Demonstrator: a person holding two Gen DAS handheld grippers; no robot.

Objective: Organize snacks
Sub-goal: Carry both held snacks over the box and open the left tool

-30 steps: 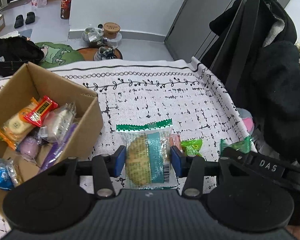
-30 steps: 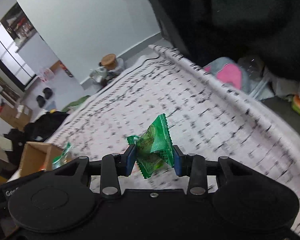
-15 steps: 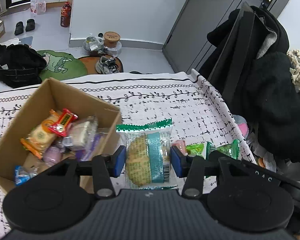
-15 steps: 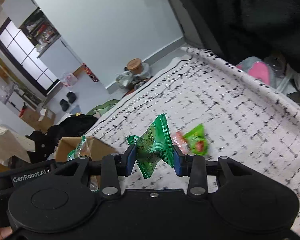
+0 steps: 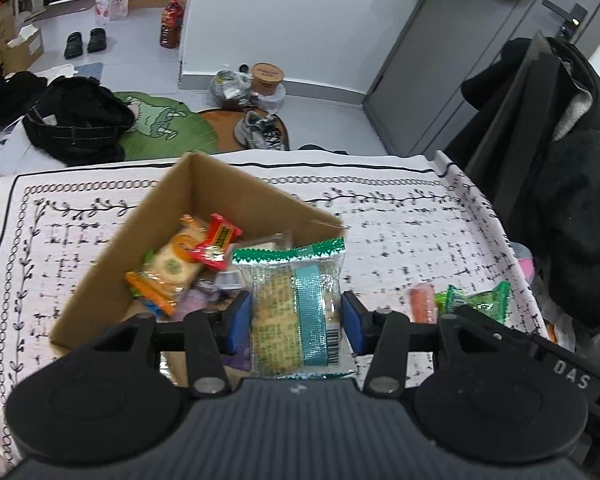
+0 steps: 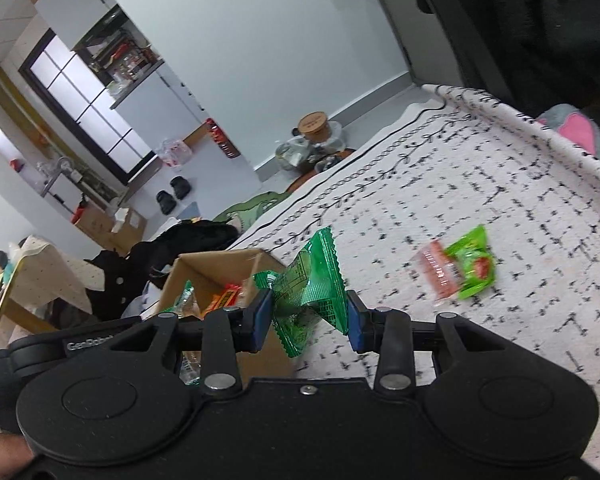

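My left gripper (image 5: 296, 324) is shut on a clear cracker packet with a teal stripe (image 5: 296, 304), held above the near right corner of an open cardboard box (image 5: 180, 200) that holds several snacks. My right gripper (image 6: 306, 320) is shut on a dark green snack packet (image 6: 312, 284), held in the air just right of the box (image 6: 216, 264). A pink sausage snack (image 6: 438, 272) and a light green packet (image 6: 474, 264) lie together on the patterned cloth (image 6: 500, 184); they also show in the left wrist view (image 5: 422, 302).
A black coat on a chair (image 5: 560, 168) stands at the table's right edge. Beyond the far edge, on the floor, are a green mat (image 5: 160, 128), a shoe (image 5: 260, 132), jars and a black bag (image 5: 76, 120).
Both grippers have risen and moved left toward the box with their packets. The box has come under the left gripper. The pink and light green snacks came into the right wrist view.
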